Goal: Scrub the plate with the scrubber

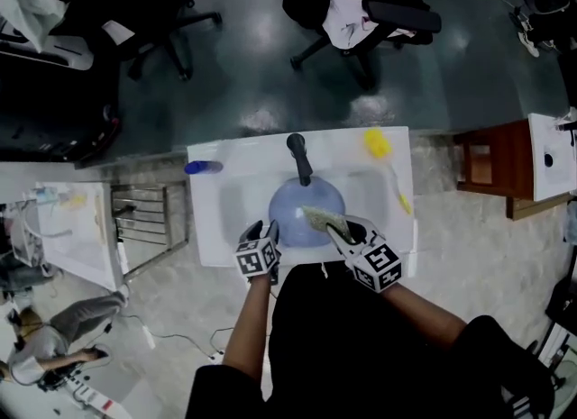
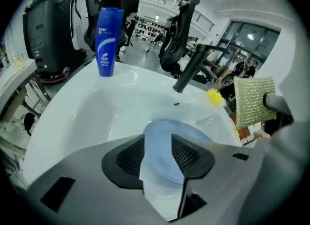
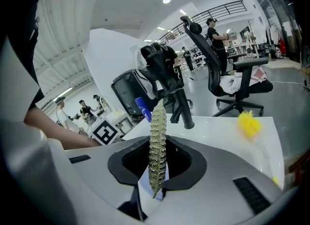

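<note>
1. Blue plate [image 1: 302, 217] is lying mid-sink [image 1: 209, 228], below the faucet [image 1: 298, 158].
2. We are holding the right claw [image 1: 341, 233] clamped on the green scrubber [image 1: 321, 219], over the plate's near side.
3. We are holding the left claw [image 1: 269, 230] apart, the plate's rim between its pads, unpressed.
4. We are judging that gripping the plate and all the scrubbing are still waiting.
</note>
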The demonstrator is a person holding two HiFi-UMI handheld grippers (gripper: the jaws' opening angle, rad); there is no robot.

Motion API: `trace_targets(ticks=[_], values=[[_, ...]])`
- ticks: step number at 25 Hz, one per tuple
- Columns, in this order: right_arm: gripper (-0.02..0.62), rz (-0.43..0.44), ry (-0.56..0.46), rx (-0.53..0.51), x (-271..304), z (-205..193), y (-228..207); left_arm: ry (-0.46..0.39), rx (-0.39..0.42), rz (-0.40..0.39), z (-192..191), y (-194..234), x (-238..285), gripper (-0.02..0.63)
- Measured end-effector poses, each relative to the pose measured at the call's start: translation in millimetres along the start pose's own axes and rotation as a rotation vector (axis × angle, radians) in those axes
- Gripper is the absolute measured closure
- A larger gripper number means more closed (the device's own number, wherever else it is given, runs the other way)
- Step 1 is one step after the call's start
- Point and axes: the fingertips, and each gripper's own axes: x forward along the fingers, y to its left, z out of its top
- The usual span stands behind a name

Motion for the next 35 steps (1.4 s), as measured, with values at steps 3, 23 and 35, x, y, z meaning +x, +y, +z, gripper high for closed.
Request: trace_targets(ticks=[3,23,35], values=[[0.534,0.000,0.027,0.006,2.6,-10.5,-9.2,0.047,0.009,-0.017,0.2,-3.1,18.2,0.420],[0.534,0.006,0.073,0.055,14.2,-25.1,-57.0,0.327,-0.142,-0.019,-40.4,23.6,77.4,0.428],[0.534,-0.020,0.049,0.066,11.7,-29.2,-62.9,0.344,-0.180,-0.040,-43.1,25.4,85.0,0.575]])
